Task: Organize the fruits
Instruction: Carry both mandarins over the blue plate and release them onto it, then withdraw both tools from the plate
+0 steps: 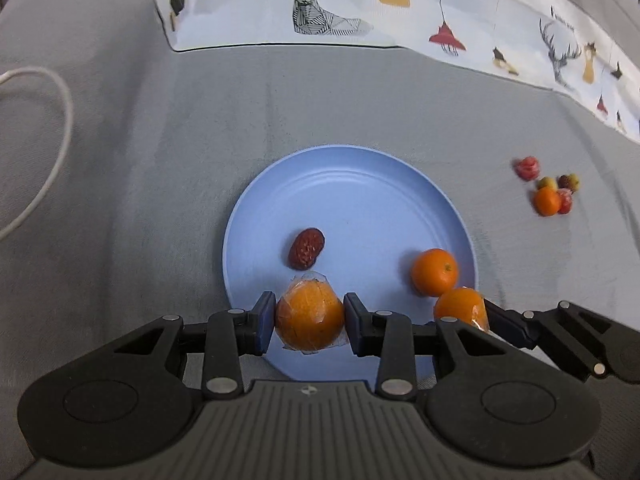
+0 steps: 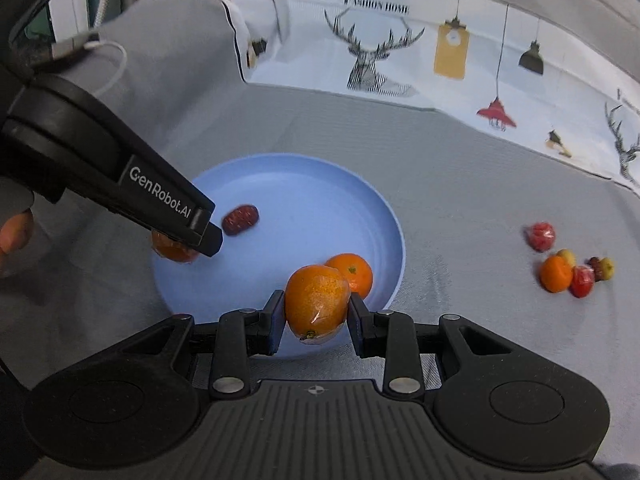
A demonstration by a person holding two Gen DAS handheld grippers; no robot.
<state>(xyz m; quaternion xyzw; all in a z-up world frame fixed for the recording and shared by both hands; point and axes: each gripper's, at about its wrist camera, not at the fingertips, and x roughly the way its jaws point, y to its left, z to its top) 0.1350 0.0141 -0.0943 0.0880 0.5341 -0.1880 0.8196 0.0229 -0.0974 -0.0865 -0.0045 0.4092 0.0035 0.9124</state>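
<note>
Currently, delivery step: left gripper (image 1: 310, 322) and right gripper (image 2: 316, 312) each clamped on a film-wrapped orange (image 1: 309, 316) (image 2: 317, 303) above the blue plate (image 1: 360, 184); next, lower, release, fetch the remaining fruit cluster (image 2: 568, 264).

Soft, even, shadowless light; strong fisheye bending at edges; slight motion blur throughout.

The left gripper (image 1: 310, 322) clamps a wrapped orange (image 1: 310, 316) between its blue pads, over the near rim of a blue plate (image 1: 348, 200). Just ahead of the left pad a red date (image 1: 306, 249) lies on the plate. Ahead and to the right sits a bare orange (image 1: 434, 272). Close on the right, the right gripper (image 1: 476, 320) holds a second wrapped orange (image 1: 460, 306). Far right, a small fruit pile (image 1: 548, 186) rests on the grey cloth (image 1: 160, 160).
</note>
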